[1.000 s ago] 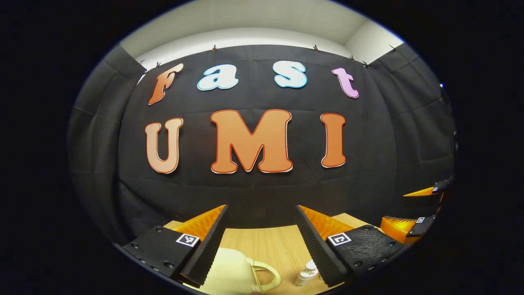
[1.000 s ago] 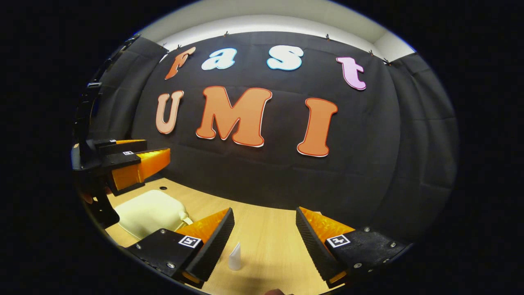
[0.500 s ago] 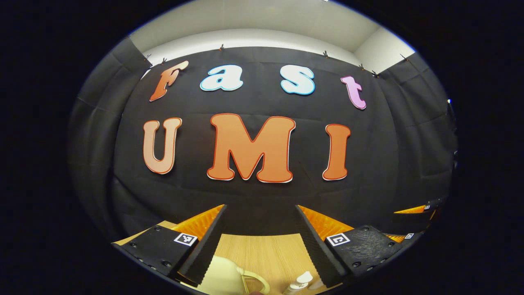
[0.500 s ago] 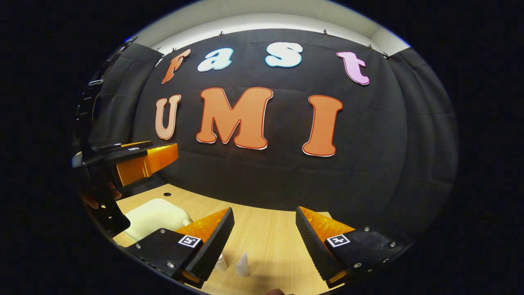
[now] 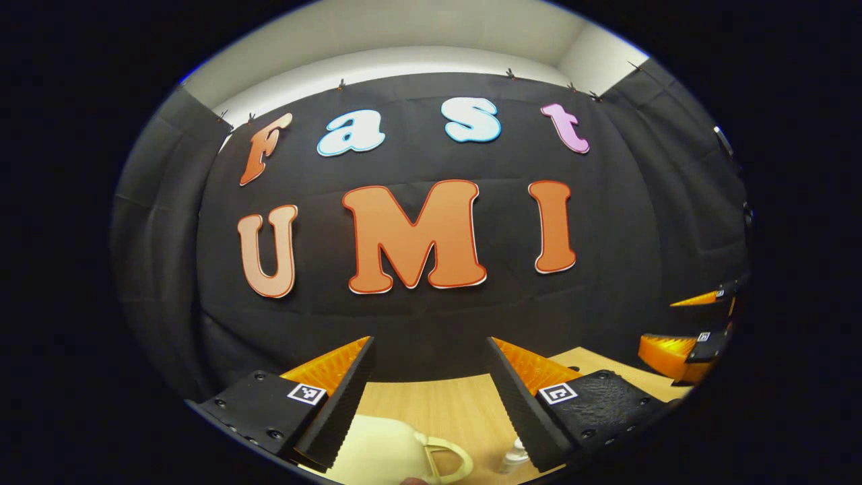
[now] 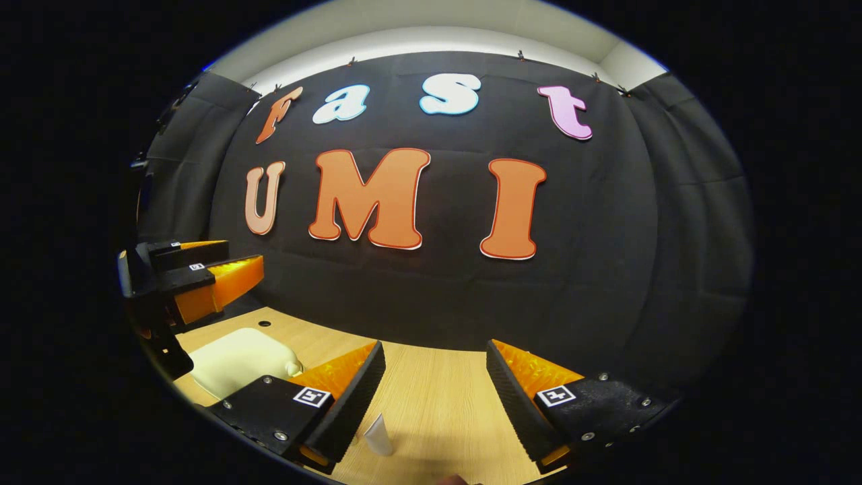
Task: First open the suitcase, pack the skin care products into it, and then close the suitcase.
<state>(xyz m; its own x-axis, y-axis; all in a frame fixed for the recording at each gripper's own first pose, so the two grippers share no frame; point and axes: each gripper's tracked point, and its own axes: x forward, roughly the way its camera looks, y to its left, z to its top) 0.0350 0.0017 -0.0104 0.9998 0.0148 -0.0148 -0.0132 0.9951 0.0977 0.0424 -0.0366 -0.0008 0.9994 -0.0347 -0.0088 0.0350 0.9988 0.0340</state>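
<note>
A cream suitcase (image 5: 384, 451) with a loop handle (image 5: 448, 461) lies shut on the wooden table (image 5: 444, 404), low between my left gripper's fingers. My left gripper (image 5: 431, 364) is open, held above it. A small white bottle (image 5: 515, 457) stands by its right finger. In the right gripper view the suitcase (image 6: 236, 353) lies at the left under the left gripper (image 6: 202, 279). My right gripper (image 6: 434, 367) is open above the table (image 6: 438, 391), with a white tube (image 6: 378, 434) standing near its left finger. The right gripper (image 5: 693, 330) also shows at the right of the left gripper view.
The black cloth wall stands close behind the table's far edge. A small dark hole (image 6: 264, 324) marks the tabletop beyond the suitcase. Bare wood stretches between the suitcase and the right gripper.
Both views have shifted slightly: the left gripper tilted back down, showing more suitcase handle. The right gripper swung a little, and the tube now sits nearer its left finger. Both stay open.
</note>
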